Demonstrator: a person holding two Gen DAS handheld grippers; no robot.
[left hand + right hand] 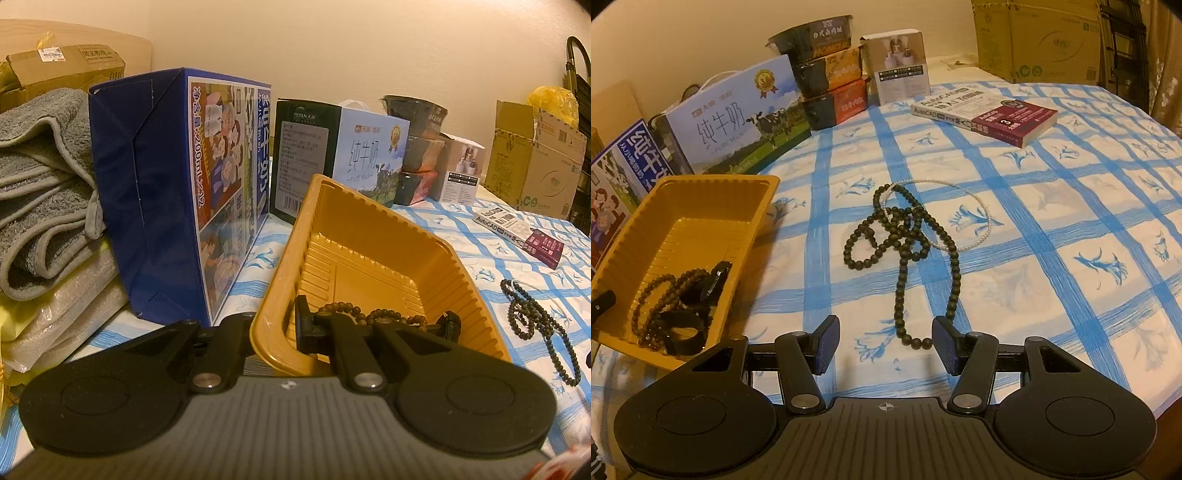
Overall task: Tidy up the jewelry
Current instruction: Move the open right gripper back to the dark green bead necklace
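Note:
A yellow plastic tray (373, 236) stands on the blue-checked tablecloth, also in the right wrist view (698, 192). My left gripper (376, 326) is open inside the tray's near end, with a brown bead string (373, 314) lying between its fingers; the string shows in the right wrist view (661, 295). A dark bead necklace (905, 240) lies tangled on the cloth over a thin white pearl necklace (975, 206); it shows at the right of the left wrist view (535, 317). My right gripper (882, 343) is open and empty, just short of the necklace's near loop.
Milk cartons (177, 192) (738, 118) stand behind the tray. Stacked snack tubs (831, 74), a small white box (901, 66) and a book (986, 110) sit further back. Folded towels (44, 184) lie left; cardboard boxes (1041, 37) stand at the far right.

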